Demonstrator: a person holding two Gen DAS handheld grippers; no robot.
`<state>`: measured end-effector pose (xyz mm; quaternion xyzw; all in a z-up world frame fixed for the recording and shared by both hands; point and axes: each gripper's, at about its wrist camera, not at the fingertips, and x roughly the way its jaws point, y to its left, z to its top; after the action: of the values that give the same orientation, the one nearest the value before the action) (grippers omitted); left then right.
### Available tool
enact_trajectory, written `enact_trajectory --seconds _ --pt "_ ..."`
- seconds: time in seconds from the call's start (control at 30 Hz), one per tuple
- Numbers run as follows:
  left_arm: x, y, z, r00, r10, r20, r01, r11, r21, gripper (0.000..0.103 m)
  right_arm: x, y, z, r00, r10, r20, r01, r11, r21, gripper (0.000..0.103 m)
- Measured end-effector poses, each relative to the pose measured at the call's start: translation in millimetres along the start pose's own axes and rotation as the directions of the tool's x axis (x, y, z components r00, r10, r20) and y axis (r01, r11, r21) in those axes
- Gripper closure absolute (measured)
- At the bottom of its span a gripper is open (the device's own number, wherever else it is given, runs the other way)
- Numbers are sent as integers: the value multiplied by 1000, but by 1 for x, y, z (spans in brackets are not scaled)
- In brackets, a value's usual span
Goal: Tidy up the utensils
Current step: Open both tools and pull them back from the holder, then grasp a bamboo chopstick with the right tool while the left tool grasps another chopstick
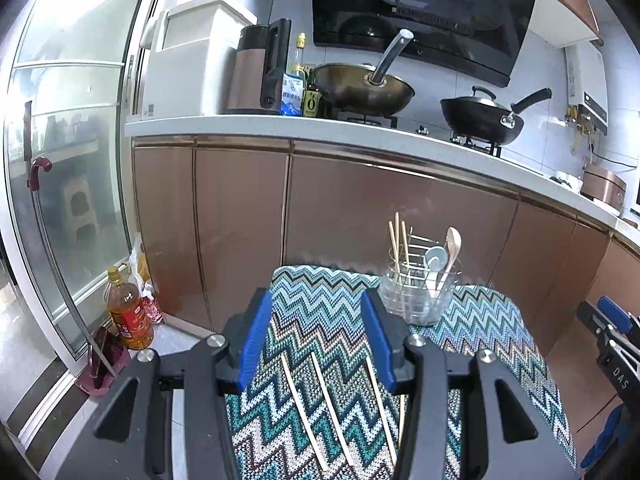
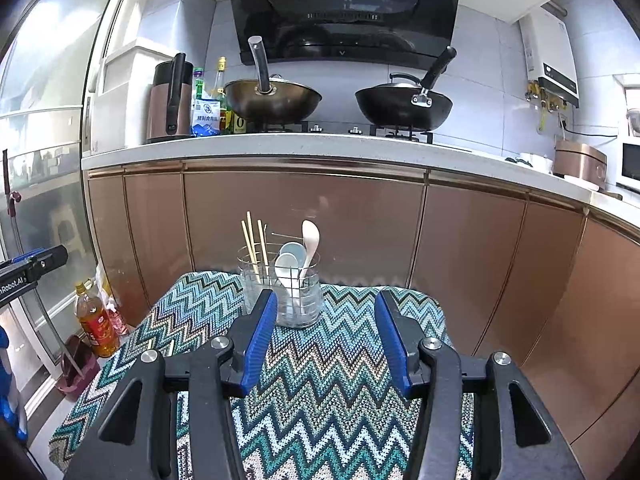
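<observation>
Three pale wooden chopsticks (image 1: pixel 332 396) lie loose on the zigzag-patterned cloth (image 1: pixel 492 320), seen between and below the fingers of my left gripper (image 1: pixel 316 300), which is open and grips nothing. A clear utensil holder with a wire insert (image 1: pixel 418 294) stands at the cloth's far edge, just right of the left gripper; it holds three upright chopsticks (image 1: pixel 398 240) and white spoons (image 1: pixel 450 252). My right gripper (image 2: pixel 326 298) is open and empty over the cloth (image 2: pixel 340 380), with the holder (image 2: pixel 290 292) ahead near its left finger.
Brown cabinet doors (image 2: pixel 304 216) stand close behind the covered table, under a white counter with two woks (image 2: pixel 272 96) and a kettle (image 2: pixel 170 100). An oil bottle (image 1: pixel 128 312) and a dustpan sit on the floor at left by a glass sliding door.
</observation>
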<state>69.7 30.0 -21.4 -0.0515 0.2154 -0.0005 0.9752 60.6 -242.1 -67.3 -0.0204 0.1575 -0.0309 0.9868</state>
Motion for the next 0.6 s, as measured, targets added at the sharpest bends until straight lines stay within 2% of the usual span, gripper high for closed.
enact_trajectory --seconds 0.6 --pt "45 17 -20 993 20 -116 -24 999 -29 59 28 0 -10 998 3 -62 -2 1000 13 53"
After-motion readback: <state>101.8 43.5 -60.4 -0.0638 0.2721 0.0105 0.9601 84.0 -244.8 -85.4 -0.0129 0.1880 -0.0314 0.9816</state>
